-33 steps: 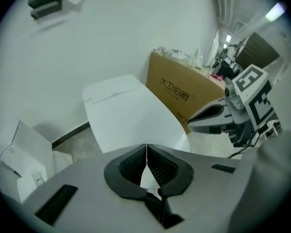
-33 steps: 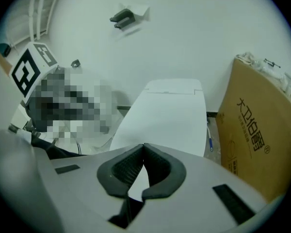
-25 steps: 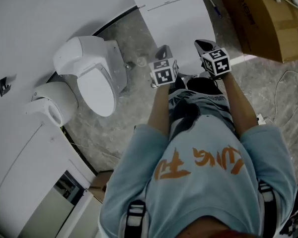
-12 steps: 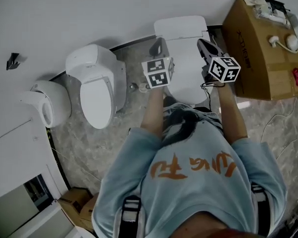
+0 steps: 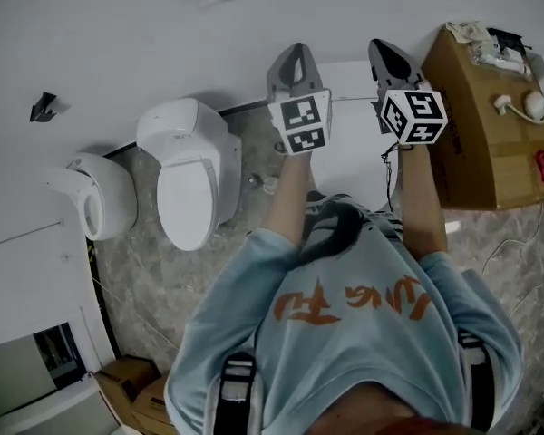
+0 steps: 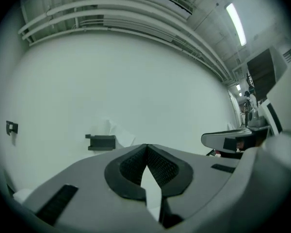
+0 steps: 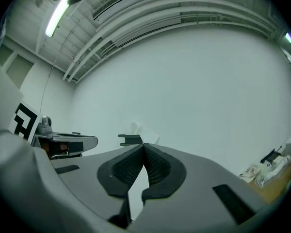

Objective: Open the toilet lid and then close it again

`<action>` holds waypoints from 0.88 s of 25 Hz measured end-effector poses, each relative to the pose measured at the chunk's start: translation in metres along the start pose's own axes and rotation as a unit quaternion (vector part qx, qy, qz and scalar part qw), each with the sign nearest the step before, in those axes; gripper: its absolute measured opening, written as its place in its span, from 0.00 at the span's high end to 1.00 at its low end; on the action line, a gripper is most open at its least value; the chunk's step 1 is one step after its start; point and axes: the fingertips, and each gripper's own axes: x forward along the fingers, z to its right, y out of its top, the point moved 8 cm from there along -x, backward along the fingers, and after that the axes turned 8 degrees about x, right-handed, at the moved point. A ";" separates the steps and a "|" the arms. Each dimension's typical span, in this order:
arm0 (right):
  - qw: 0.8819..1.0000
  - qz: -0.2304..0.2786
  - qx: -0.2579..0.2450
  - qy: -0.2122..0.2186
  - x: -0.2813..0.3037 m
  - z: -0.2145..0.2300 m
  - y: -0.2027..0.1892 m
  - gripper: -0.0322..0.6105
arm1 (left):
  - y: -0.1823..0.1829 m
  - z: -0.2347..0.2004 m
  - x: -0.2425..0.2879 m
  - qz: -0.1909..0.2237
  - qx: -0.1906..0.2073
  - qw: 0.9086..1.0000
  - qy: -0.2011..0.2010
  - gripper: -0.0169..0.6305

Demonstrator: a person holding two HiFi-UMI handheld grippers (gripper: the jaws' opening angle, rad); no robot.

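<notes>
Since the earlier frame I have raised both tools from low over the toilet to the level of the wall behind it, and they now point roughly level at that wall. My left hand-held gripper [image 6: 146, 148] is fully narrow, its ribbed pads meeting at the tips with nothing between them. My right hand-held gripper [image 7: 143, 147] is closed in the same way and is also empty. The two are side by side and apart, each visible at the edge of the other's view. The toilet lid [image 5: 352, 152] is below and between my forearms. It looks flat and down, is touched by neither tool, and belongs to the toilet that stands at the wall edge of the floor [image 5: 136, 270]. A second toilet [image 5: 192, 184] stands on the same wall edge to the left, its lid down, with a white wall fixture [image 5: 95, 198] further left. A cardboard box [image 5: 485, 134] stands just beside the task toilet on the right, with small white items on top. A dark bracket [image 6: 101, 141] is fixed to the white wall [image 6: 136, 81] ahead of both tools. My light blue shirt [image 5: 354, 333] fills the lower head view.
</notes>
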 end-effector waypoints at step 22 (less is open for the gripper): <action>0.999 0.007 -0.042 0.004 -0.007 0.001 0.014 0.93 | 0.009 0.015 0.002 0.018 0.021 1.000 -0.003 0.94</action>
